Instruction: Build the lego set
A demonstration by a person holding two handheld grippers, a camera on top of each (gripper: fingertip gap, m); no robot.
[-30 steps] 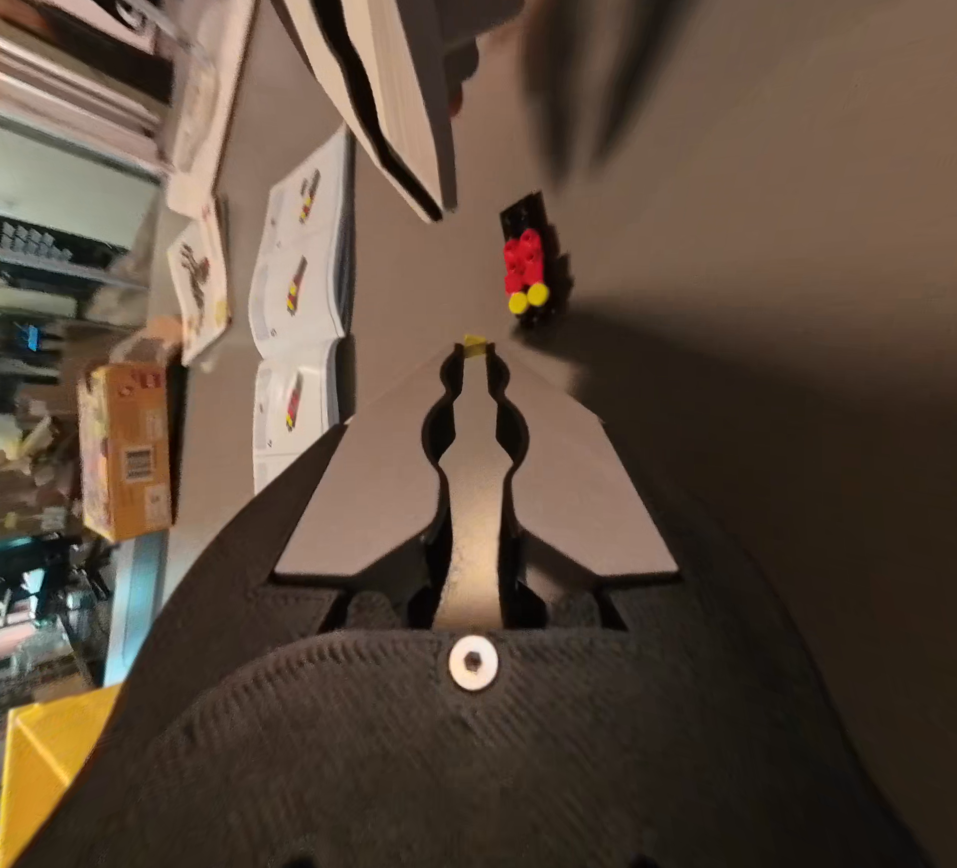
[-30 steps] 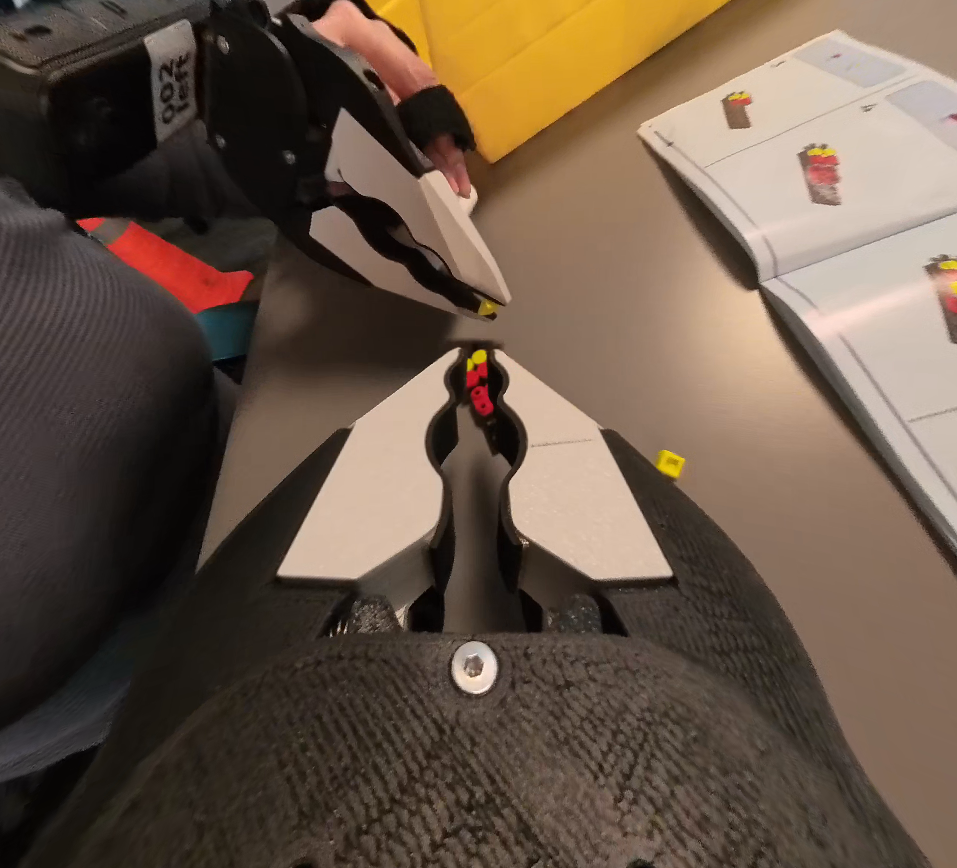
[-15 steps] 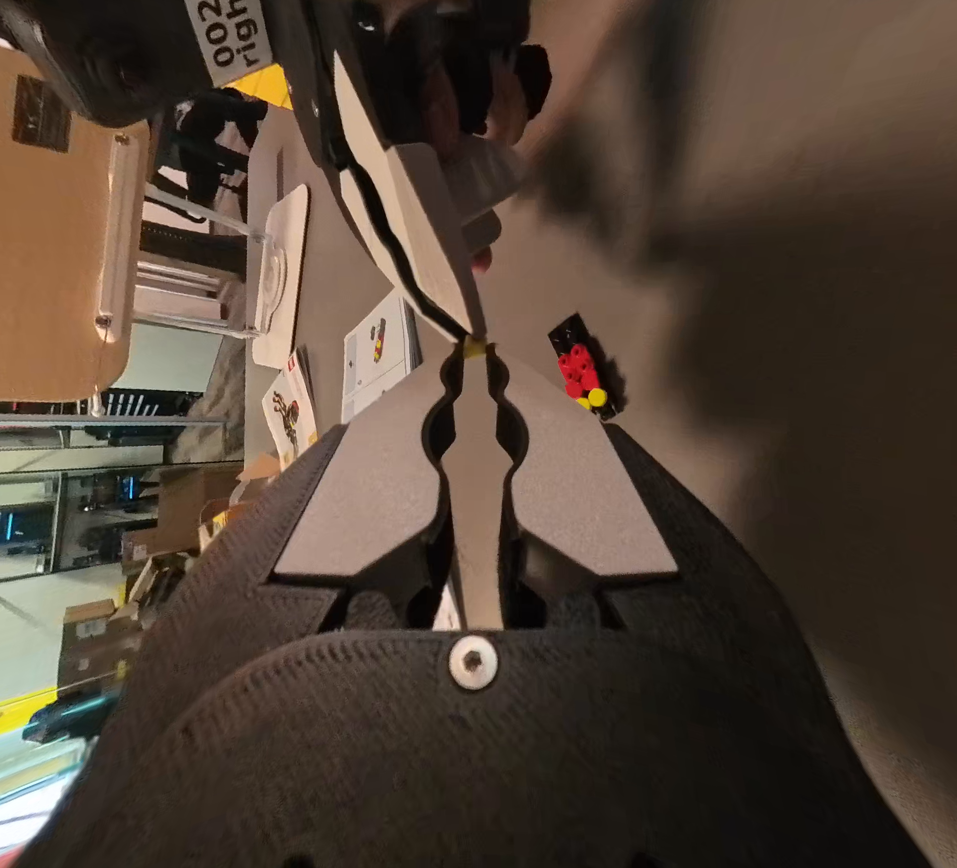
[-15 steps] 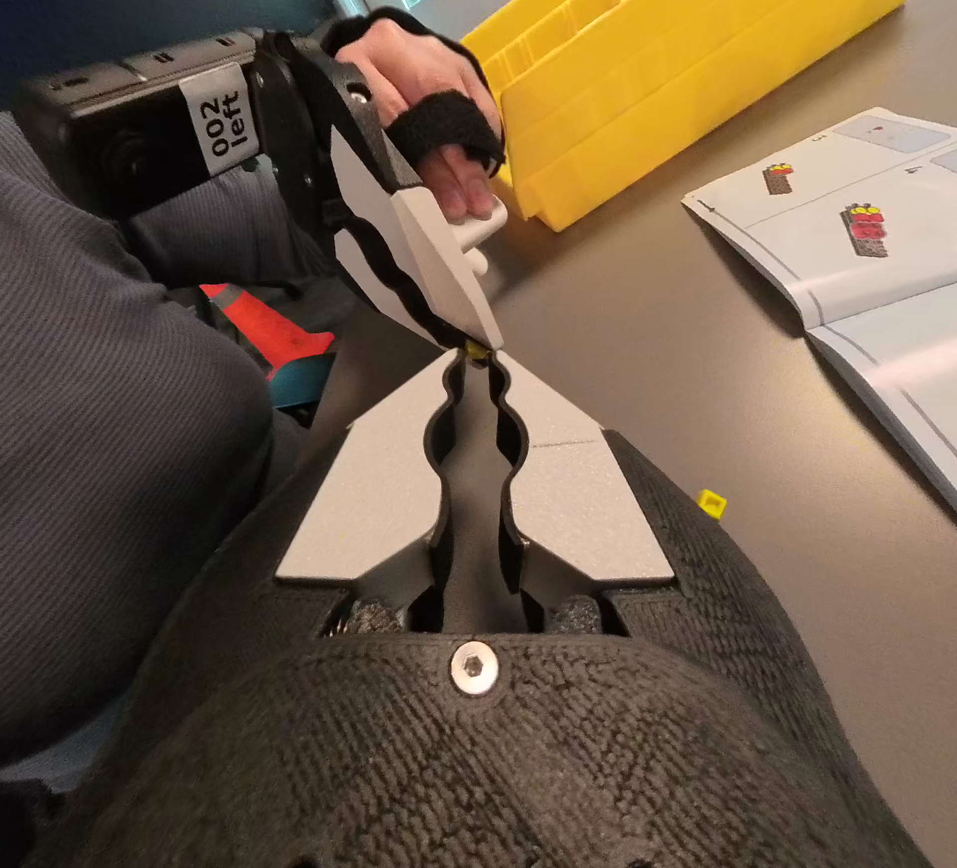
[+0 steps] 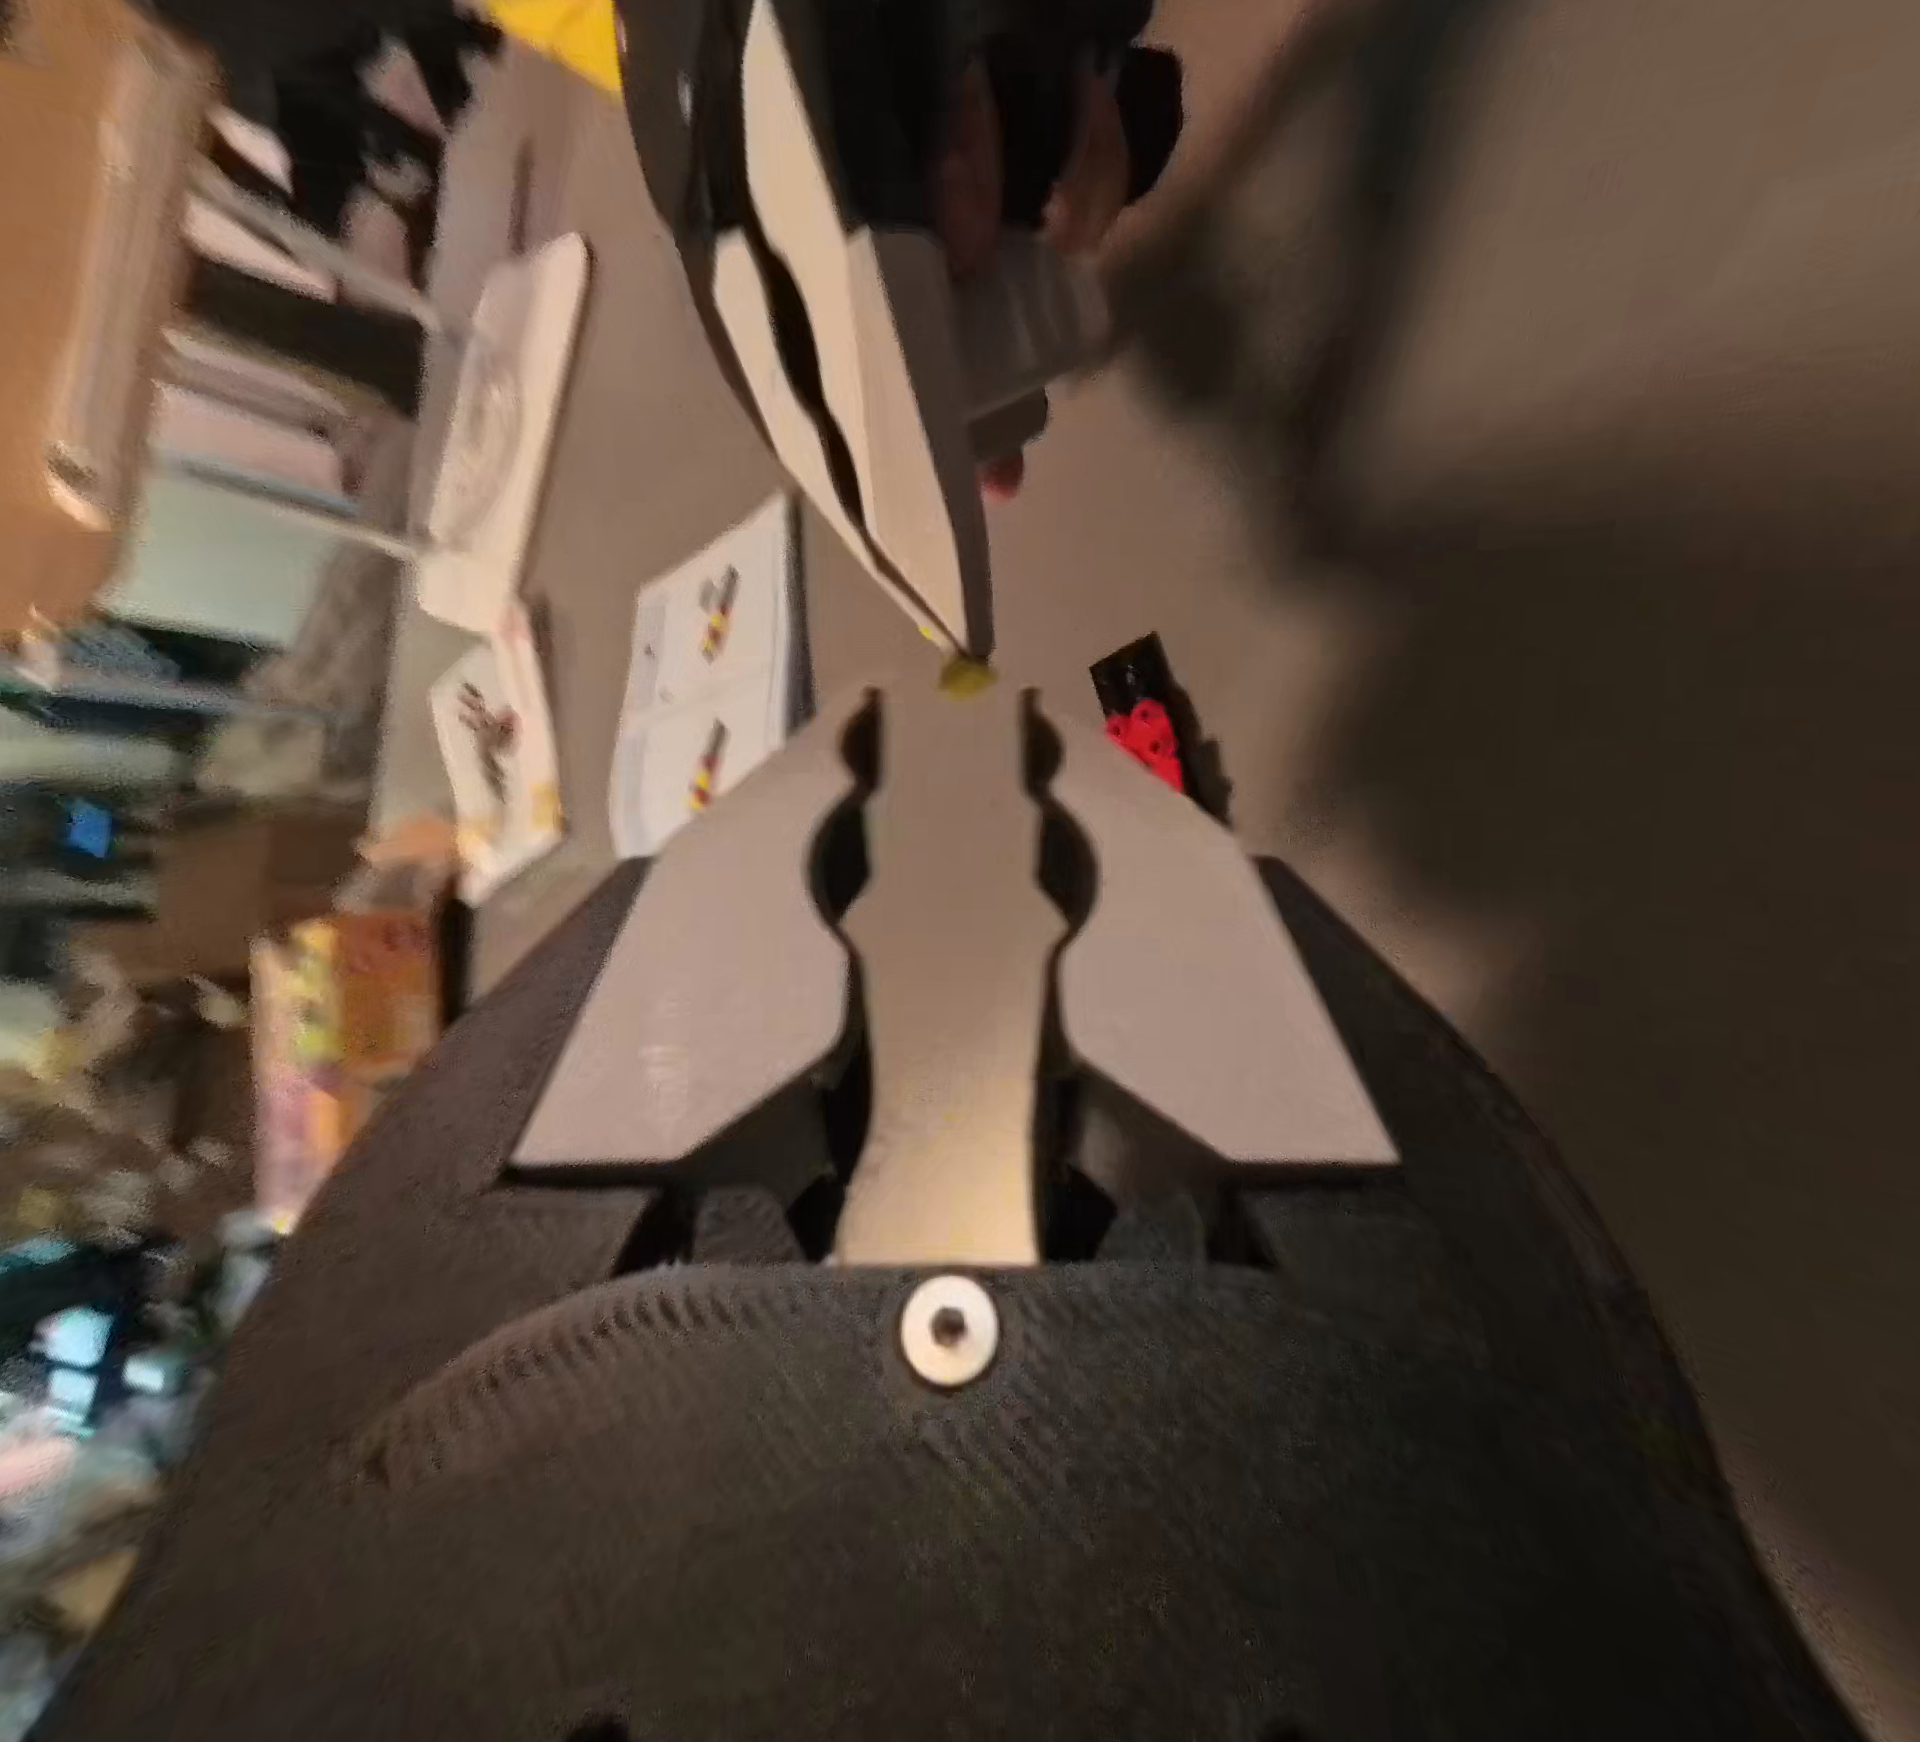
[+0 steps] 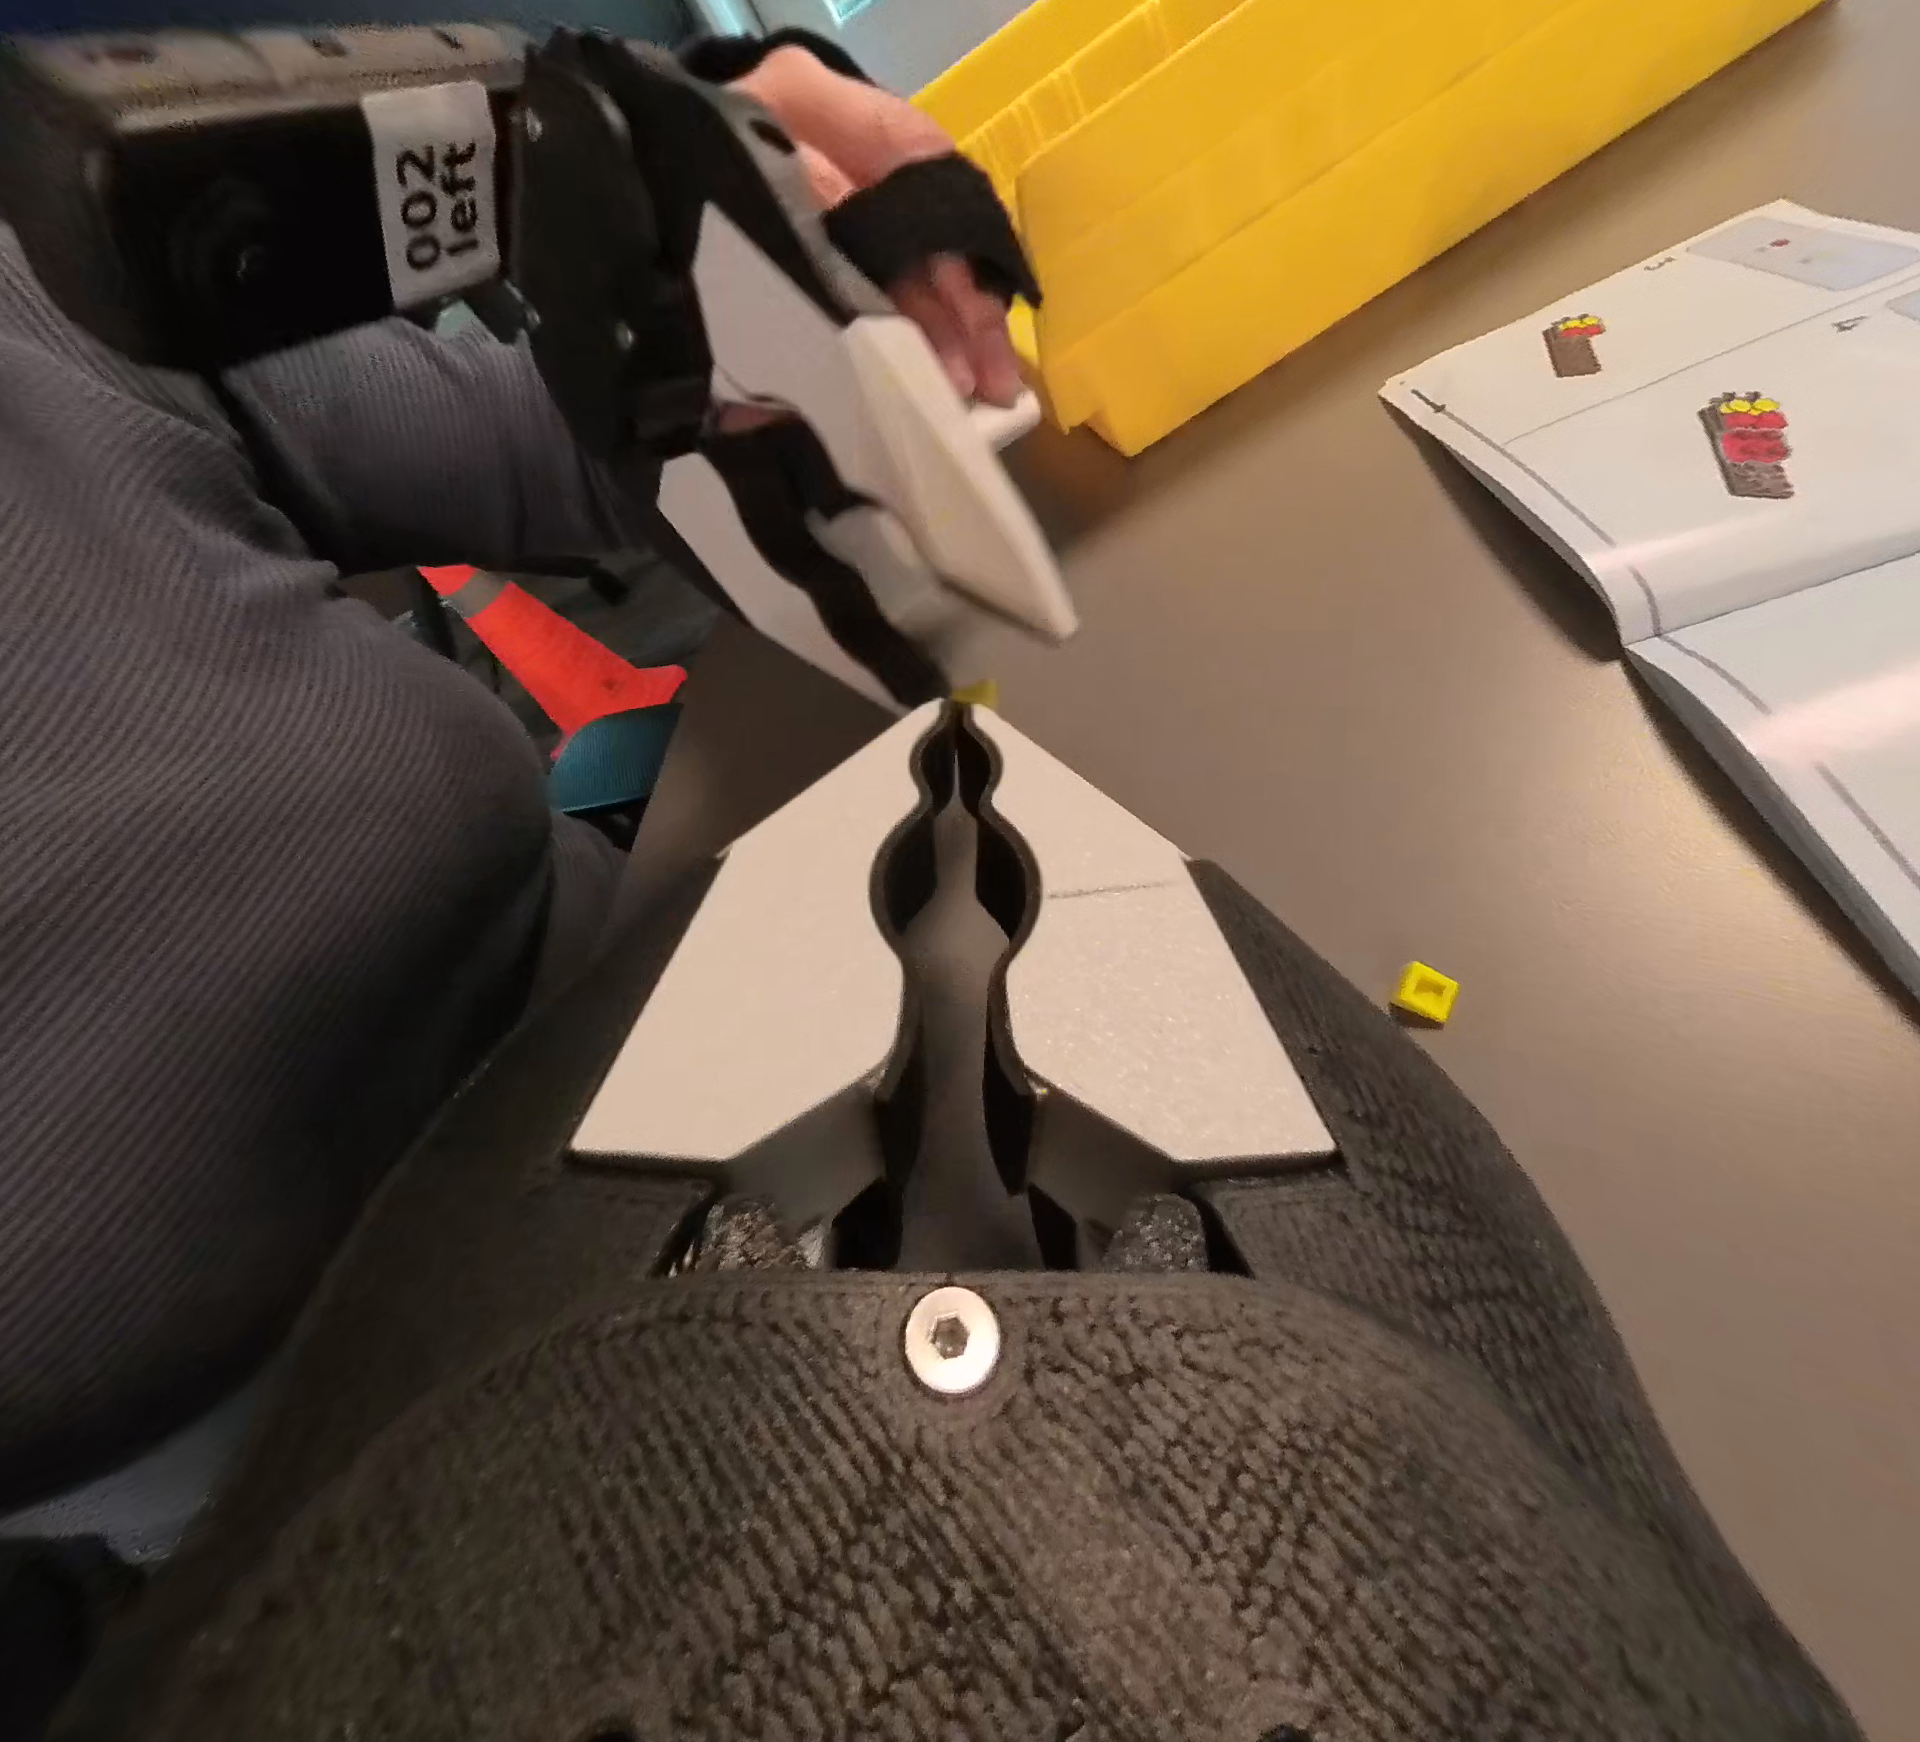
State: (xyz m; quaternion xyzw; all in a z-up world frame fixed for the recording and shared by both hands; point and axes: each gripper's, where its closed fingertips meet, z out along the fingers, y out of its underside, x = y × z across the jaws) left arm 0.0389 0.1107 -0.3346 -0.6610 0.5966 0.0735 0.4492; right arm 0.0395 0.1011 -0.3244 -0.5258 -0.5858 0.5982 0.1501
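Two claws meet tip to tip above the surface [image 6: 1351, 736], a small yellow piece [image 5: 966, 676] between them

- Right claw [image 6: 958, 724]: jaws pinched nearly together, gripping the yellow piece at the very tips; in the left wrist view the piece hangs from its point
- Left claw [image 5: 951, 700]: jaws spread apart, nothing between them, the yellow piece just ahead of the gap at 12 o'clock. Reads as a hand-over from left to right, with the right claw now the sole holder
- Part-built model [image 5: 1148, 726]: black base with red pieces on top, lying on the surface at about 1 o'clock from the left claw's tips, partly hidden behind the right finger. Blurred, so the piece count is unclear
- Loose yellow square piece [image 6: 1423, 993] on the surface at 3 o'clock of the right claw, untouched
- Instruction booklet [image 6: 1714, 487] open at 2 o'clock in the right wrist view; yellow bin [image 6: 1403, 134] beyond at 1 o'clock

Progress, as a judgement: early. A base and a few pieces are joined; the held piece and the loose one are not yet fitted, and the booklet pages likely show further steps. Next the held piece must go down onto the model's studs
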